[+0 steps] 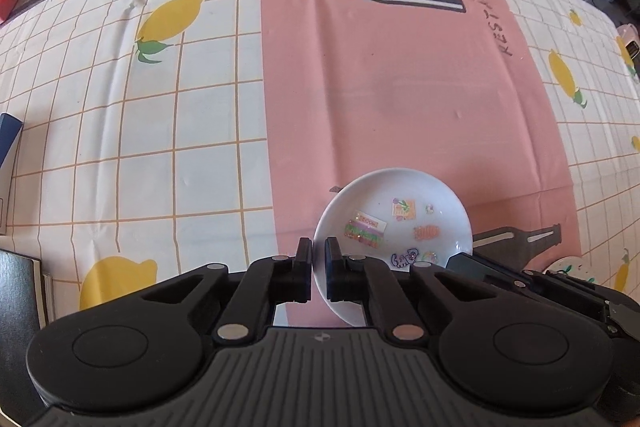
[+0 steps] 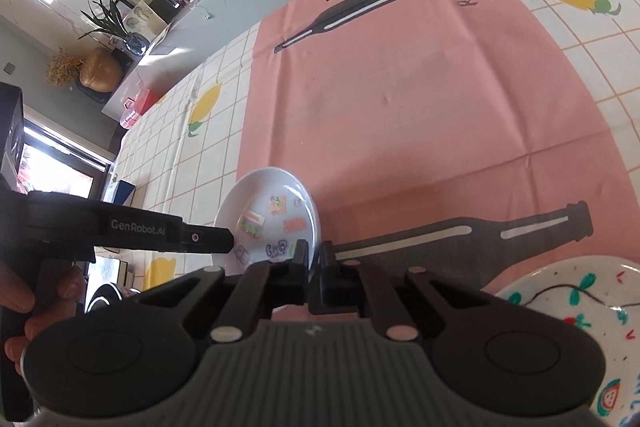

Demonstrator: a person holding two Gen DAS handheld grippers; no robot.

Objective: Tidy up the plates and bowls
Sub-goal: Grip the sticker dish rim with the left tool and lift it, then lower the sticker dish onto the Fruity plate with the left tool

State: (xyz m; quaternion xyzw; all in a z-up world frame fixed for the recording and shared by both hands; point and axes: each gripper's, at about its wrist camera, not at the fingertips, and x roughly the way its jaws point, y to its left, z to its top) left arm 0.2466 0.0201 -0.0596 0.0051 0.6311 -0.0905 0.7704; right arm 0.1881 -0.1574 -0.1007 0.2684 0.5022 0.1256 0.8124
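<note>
While the white sticker-decorated dish sits on the pink cloth, the left gripper clamps its near-left rim and the right gripper seemingly pinches its opposite edge, beside a painted plate.

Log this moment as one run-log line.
left gripper: shut on left rim of white sticker plate | right gripper: shut on its right rim | painted plate: untouched, right | surface: pink cloth
</note>
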